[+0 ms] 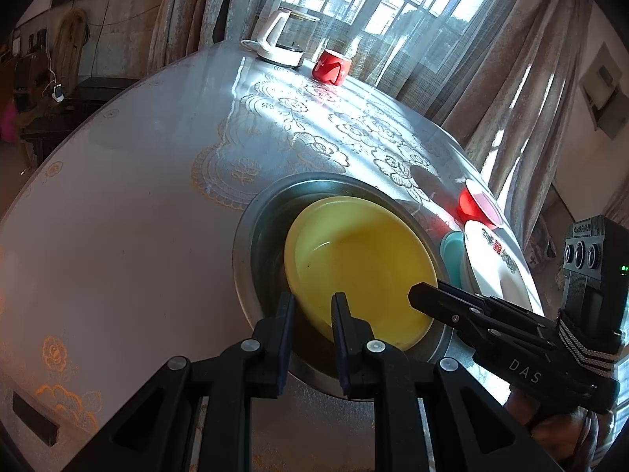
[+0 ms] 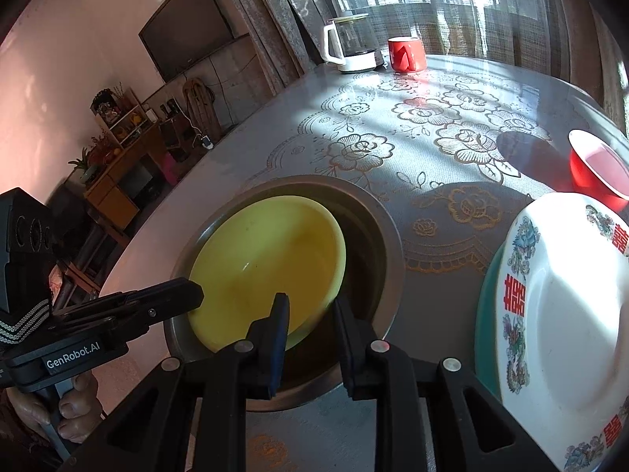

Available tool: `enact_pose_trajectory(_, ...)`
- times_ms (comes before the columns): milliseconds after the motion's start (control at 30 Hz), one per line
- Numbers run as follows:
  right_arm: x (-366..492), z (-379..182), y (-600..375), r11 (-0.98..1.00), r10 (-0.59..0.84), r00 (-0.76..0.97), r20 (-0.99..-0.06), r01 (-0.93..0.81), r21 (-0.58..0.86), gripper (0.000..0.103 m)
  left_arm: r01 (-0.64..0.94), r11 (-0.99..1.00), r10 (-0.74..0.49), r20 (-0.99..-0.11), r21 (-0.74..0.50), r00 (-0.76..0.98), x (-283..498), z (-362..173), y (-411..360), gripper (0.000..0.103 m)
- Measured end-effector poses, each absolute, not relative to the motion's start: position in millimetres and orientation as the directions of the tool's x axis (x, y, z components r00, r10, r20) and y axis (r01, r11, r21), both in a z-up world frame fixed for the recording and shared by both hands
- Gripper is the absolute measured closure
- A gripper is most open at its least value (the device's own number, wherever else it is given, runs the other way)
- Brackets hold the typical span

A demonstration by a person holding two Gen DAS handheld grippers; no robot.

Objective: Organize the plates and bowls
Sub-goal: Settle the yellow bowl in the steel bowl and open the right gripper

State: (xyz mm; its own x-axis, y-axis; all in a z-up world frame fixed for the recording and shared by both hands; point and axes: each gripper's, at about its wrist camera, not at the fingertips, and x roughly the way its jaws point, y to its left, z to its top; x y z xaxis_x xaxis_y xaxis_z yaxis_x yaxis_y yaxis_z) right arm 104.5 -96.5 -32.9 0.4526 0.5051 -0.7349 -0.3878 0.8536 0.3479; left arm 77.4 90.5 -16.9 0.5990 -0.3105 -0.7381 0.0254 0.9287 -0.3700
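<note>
the left gripper (image 1: 312, 306) stands part open, its jaws astride the near rim of the yellow bowl (image 1: 361, 267); whether the pads press on the rim i cannot tell. the right gripper (image 2: 310, 308) is likewise narrowly parted at the bowl's other edge, its left finger over the yellow rim, grip unclear. the yellow bowl sits tilted inside a steel basin (image 2: 377, 232) on the lace-patterned table (image 2: 393, 133). just right, a white plate with red characters (image 2: 570, 314) lies on a teal plate (image 2: 485, 314). beyond it a red bowl (image 2: 597, 177); far off, a glass kettle (image 2: 350, 45) and red mug (image 2: 407, 53).
</note>
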Motion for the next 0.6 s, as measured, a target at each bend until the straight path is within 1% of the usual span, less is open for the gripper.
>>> enact_pose_trajectory(233,104.3,-32.8,-95.4,0.855,0.502,0.456,-0.734,-0.39,0.342,0.076,0.026,0.927,-0.314,-0.735,-0.375,0.601,75.8,-16.9,91.1,0.085)
enact_pose_trajectory(600,100.2,-32.6,-90.4,0.864,0.478,0.47,-0.742,-0.405,0.3,0.077,0.029,0.924,-0.318,-0.725,-0.381,0.612,72.8,-16.0,93.8,0.085)
